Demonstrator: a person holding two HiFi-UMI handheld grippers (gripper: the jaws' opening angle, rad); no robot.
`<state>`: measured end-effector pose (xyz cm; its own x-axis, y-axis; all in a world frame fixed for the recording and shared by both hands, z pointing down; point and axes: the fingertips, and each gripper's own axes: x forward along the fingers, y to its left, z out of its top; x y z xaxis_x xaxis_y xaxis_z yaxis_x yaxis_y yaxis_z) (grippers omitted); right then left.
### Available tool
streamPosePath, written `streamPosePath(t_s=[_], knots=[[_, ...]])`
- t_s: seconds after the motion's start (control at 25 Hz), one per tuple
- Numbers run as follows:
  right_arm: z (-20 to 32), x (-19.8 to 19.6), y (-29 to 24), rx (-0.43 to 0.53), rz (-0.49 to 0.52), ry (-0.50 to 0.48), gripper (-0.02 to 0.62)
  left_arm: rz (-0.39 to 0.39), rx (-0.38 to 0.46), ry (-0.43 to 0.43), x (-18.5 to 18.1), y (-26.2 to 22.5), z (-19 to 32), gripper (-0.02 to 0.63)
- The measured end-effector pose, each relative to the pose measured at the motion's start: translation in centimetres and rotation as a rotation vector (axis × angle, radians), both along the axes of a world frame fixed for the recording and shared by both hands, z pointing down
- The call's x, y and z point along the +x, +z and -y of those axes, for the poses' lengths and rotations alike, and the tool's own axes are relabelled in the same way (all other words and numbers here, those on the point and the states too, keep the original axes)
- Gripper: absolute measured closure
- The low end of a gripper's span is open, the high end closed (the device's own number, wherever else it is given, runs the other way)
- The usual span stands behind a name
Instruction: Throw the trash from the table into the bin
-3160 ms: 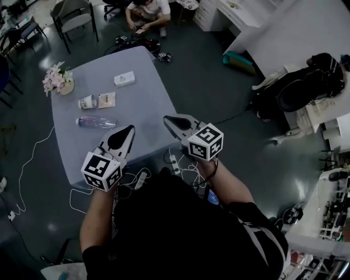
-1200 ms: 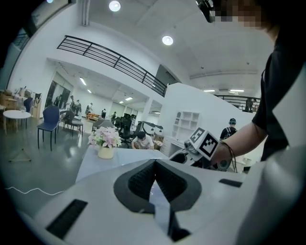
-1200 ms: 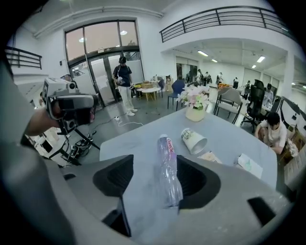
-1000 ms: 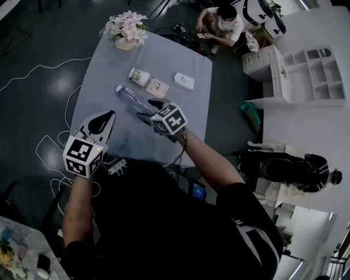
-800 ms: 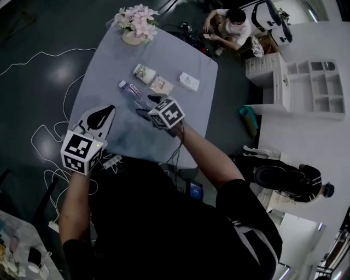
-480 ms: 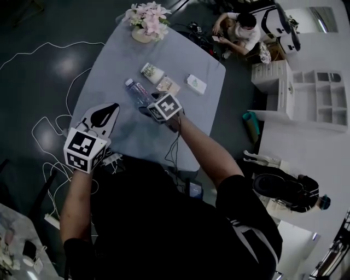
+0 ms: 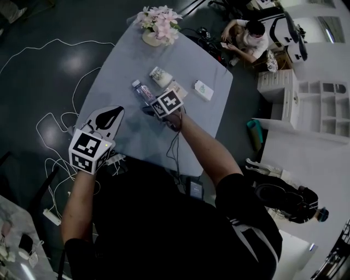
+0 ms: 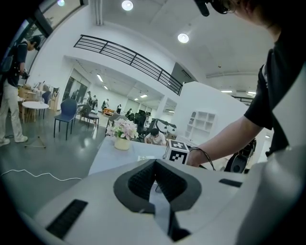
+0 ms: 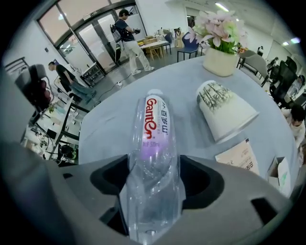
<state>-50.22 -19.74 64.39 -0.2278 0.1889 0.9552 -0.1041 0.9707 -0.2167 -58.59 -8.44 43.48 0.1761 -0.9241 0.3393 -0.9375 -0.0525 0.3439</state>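
The clear plastic bottle (image 9: 153, 143) lies on its side on the pale grey table (image 7: 128, 139), red-lettered label up, cap end pointing away from you. Your right gripper (image 7: 150, 109) points steeply down over its near end. Its jaws have just been opening and now stand wide apart, one on either side of the bottle, with the bottle between them and resting on the tabletop rather than lifted. The right gripper view shows the dark pads flanking the bottle's sides closely; whether they touch it cannot be told.

Your left gripper (image 8: 154, 179) hangs at the table's near-left edge, well apart from the trash. Its jaws are together with nothing between them.

Just beyond the bottle a white paper cup (image 9: 224, 112) lies tipped on its side — its inside is not visible. Near the cup sits a flat printed packet (image 9: 239, 159), and further right a small white box (image 7: 203, 90). At the table's far end stands a cream pot (image 9: 221, 62), upright and filled with pink and white flowers (image 7: 158, 16).
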Motion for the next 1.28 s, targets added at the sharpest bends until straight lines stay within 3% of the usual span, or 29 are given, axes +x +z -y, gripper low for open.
streamPosePath(t_s=[0.28, 0.68, 1.28], knots=[[-1.2, -0.4, -0.6, -0.031, 0.01, -0.025, 0.296, -0.007, -0.004, -0.002, -0.4, 0.0, -1.4, 0.592], [-6.8, -1.5, -9.3, 0.009, 0.161, -0.014, 0.301, 0.041, 0.049, 0.07, -0.6, -3.7, -4.6, 0.592], [-15.1, 0.6, -17.3, 0.078, 0.333, 0.202, 0.302, 0.09, 0.106, 0.329, 1.9, -7.5, -9.7, 0.592]])
